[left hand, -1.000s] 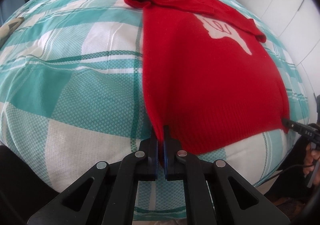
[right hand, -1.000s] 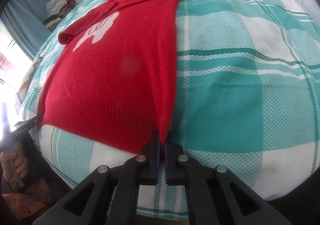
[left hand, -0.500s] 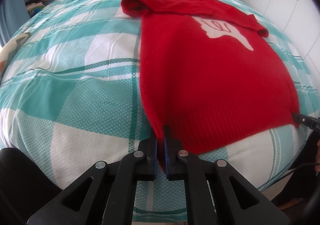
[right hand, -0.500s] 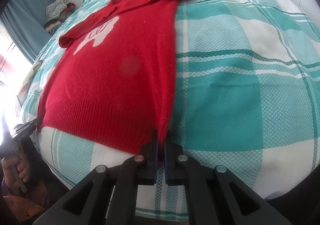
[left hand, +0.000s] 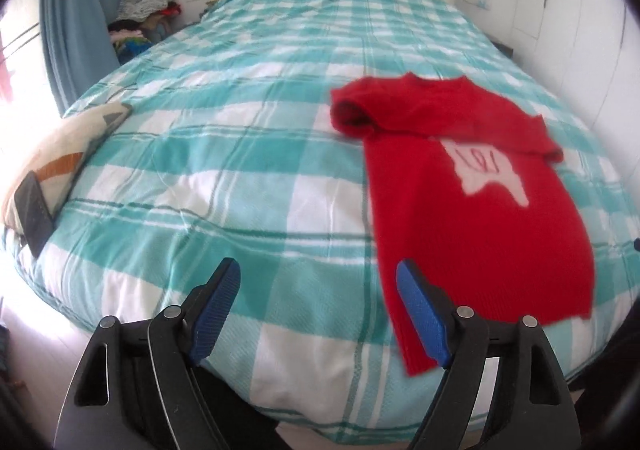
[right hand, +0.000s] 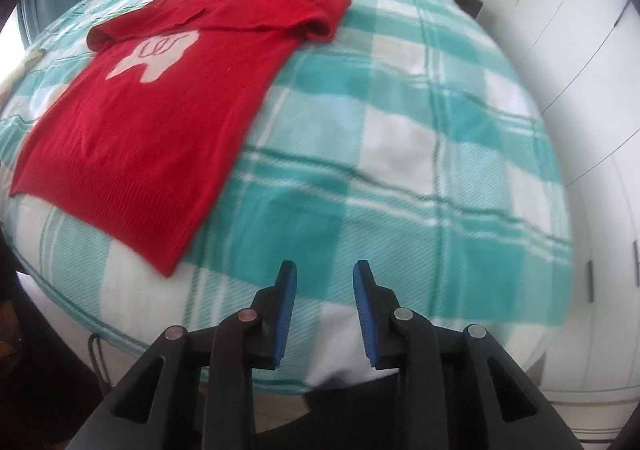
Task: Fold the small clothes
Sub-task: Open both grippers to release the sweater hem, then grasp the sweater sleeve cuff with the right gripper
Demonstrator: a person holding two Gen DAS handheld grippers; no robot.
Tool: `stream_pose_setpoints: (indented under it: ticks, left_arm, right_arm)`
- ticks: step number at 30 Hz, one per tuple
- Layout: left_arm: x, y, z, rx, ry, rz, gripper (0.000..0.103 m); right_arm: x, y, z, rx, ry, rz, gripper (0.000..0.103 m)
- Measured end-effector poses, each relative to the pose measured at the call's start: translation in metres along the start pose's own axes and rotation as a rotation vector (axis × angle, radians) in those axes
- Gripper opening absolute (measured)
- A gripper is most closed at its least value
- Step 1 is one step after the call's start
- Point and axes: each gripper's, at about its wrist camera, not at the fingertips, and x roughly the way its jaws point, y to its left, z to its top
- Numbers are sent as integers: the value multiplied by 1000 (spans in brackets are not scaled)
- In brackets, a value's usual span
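Both jaws are opening, empty: left hand-held gripper (left hand: 318,286), right hand-held gripper (right hand: 324,278). Sweater (right hand: 160,106) lies on bed (right hand: 400,170); pillow (left hand: 56,154) and phone (left hand: 34,214) sit aside.

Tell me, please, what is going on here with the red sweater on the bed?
A person with a gripper in each hand is folding a red sweater on a teal checked bedspread. The sweater lies flat, sleeves folded across its chest. The left gripper and the right gripper are both opening, with nothing between their jaws, both clear of the hem.
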Motion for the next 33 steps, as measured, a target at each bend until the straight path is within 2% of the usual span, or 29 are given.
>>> stream_pose_setpoints:
  ticks: [1,4,7,9,10,12,16,19,20,21,22,25,28,31,33]
  left_arm:
    - [2,4,13,-46,-55,0,92]
    - [25,6,36,-140,-160,7,93]
    - [57,8,32,-184,-193,-1,93]
    - [77,10,21,-183,-150,13,93]
    - [86,11,18,-180,-95,35,92]
    - [96,15,14,-187,-36,19,91]
    - [98,19,15,-218,-36,13,92]
    - [103,19,16,-222,-22,17,92]
    - [105,19,15,-221,-14,20,92]
    - [107,19,15,-218,-6,24,92]
    - [108,19,14,-218,0,31,92]
    - [107,23,11,-234,1,34,92]
    - [105,28,11,-259,-4,28,92]
    - [105,30,11,-276,-2,18,92]
    - [106,30,10,-276,0,21,91]
  right_arm:
    - [-7,-4,20,-10,-52,-8,35]
    - [-16,13,87,-89,-215,60,38]
    - [5,60,150,-198,-312,244,40]
    - [32,96,180,-276,-330,320,40]
    - [45,116,189,-326,-326,342,40]
    - [74,149,203,-434,-288,366,40]
    - [129,184,212,-541,-226,329,39]
    - [152,190,213,-537,-226,342,39]
    - [154,188,214,-518,-238,351,37]
    - [154,182,216,-473,-248,359,14]
    - [152,172,220,-410,-253,362,3]
    - [136,113,230,-170,-314,391,4]
    - [117,14,223,129,-369,382,4]
    - [107,-89,189,419,-380,341,4]
    - [109,-142,157,546,-360,298,4]
